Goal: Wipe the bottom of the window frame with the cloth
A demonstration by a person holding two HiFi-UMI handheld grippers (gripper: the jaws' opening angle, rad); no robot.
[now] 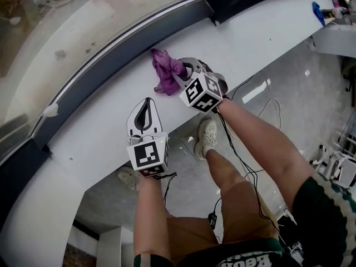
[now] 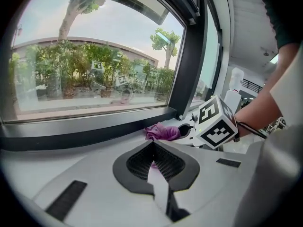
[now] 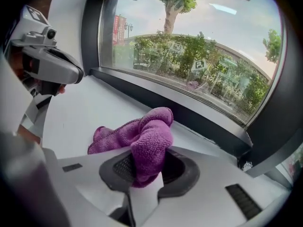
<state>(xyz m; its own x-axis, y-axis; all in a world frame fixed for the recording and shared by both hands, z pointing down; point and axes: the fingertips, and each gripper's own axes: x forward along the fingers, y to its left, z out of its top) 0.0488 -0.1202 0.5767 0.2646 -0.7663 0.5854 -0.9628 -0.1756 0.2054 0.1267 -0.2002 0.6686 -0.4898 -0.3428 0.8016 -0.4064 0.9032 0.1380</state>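
Bottom of head view, nearest the cam: person's tan shorts [image 1: 222, 227] and bare forearms [image 1: 150, 216] reaching up-frame.

Lower left of centre: L gripper [image 1: 146, 103] [image 2: 152, 145] rests on the white sill [image 1: 94, 149], marker cube toward the person, tips toward the glass. Its jaws meet tip to tip w/ nothing btwn them. A tear-shaped gap shows behind the tips.

Right of it, at frame centre: R gripper [image 1: 182, 71] [image 3: 146, 167]. Its jaws are clamped on a bunched fold of the purple cloth [image 1: 164, 74] [image 2: 162, 132] [image 3: 142, 136]. The rest of the cloth lies on the sill, left of the jaws in head view.

The cloth sits just below the dark bottom frame rail [image 1: 128, 46] [image 3: 189, 112], its top end close to it. Can't tell if it touches the rail.

The grippers are near each other, not touching.

Right side of frame: grey floor [image 1: 300, 93] w/ a white cable [image 1: 272, 107].
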